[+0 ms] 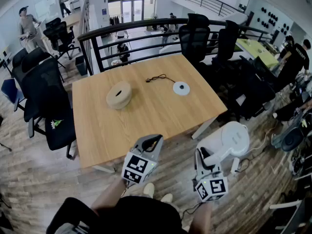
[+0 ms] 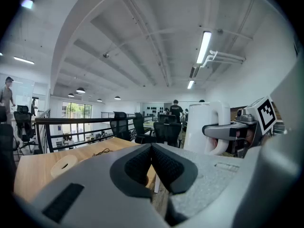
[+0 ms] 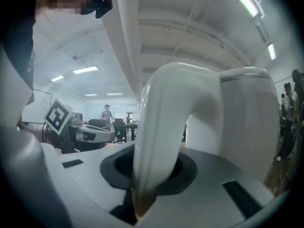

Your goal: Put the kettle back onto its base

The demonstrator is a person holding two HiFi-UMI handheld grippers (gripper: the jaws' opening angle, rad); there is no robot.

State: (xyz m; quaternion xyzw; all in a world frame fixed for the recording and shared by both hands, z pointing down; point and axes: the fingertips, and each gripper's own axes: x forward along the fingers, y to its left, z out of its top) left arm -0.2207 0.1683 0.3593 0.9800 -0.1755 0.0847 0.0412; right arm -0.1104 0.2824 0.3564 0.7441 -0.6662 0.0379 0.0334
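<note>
**Item:** kettle (image 1: 229,140), white, lid on
**Location:** in the air off the near right corner of the tabletop (image 1: 112,130), over the wood floor (image 1: 253,199), resting on nothing. It is carried by its handle (image 3: 161,137) alone.

**Right tongs** (image 1: 204,156): clenched on that handle, a pad on either side of the curved loop. The kettle's body hangs out beyond the jaws.

**Left tongs** (image 1: 155,141): jaws drawn together with nothing in them, poised over the near edge of the tabletop.

**Base** (image 1: 181,88): small round white disc lying flat towards the far right of the tabletop, well apart from the kettle. Its dark cord (image 1: 157,77) trails loose to its left.

**Also present:** a tan ring-shaped roll (image 1: 119,95), left of the base and apart from it. Black office chairs (image 1: 48,101) stand around the tabletop.

**Status, as I judge it:** the kettle is in my grip, but it still has to be carried across to the base and seated there.

**Hazards, as I judge them:**
- The kettle may pivot in my grip, because the pads pinch only a smooth rounded handle with the weight hanging forward.
- Its underside may knock the tabletop edge if I bring it in too low from this corner.
- The base looks light and unanchored, so a landing off-centre could shove it aside or leave the kettle tilted on its rim.
- The loose cord may be snagged or dragged as the kettle comes down
</note>
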